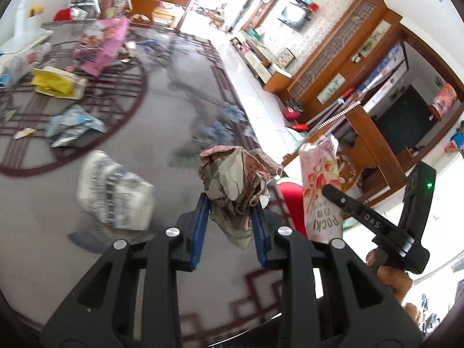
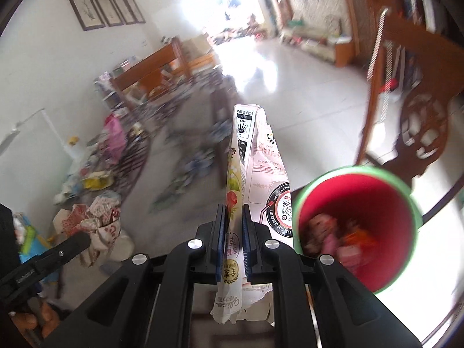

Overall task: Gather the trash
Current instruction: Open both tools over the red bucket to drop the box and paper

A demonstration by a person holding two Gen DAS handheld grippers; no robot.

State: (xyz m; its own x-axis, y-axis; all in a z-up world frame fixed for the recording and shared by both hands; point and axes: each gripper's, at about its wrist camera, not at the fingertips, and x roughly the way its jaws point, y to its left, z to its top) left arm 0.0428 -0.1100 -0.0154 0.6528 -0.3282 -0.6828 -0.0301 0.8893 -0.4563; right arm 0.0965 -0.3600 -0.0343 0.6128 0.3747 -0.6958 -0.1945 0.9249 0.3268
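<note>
Both hands loaded, drop pending. Right gripper [image 2: 233, 243] jaws clamped flat on a pink Pocky box [image 2: 255, 174], long axis running straight ahead along the jaws, torn flap hanging below them. The red bin [image 2: 356, 191] with green rim sits just right of and below that box, mouth open toward the camera, some trash already inside; judged, a short swing right puts the box over it. Left gripper [image 1: 229, 226] jaws pinched on a crumpled paper wad [image 1: 235, 179], which bulges above the blue pads; from there the bin lies to the right, past the box, so the right hand is nearer. Readable: "POCKY" upside down on the box, "DAS" on the right gripper's arm, QR code on the box back. More wrappers remain on the table [image 1: 162, 110].
</note>
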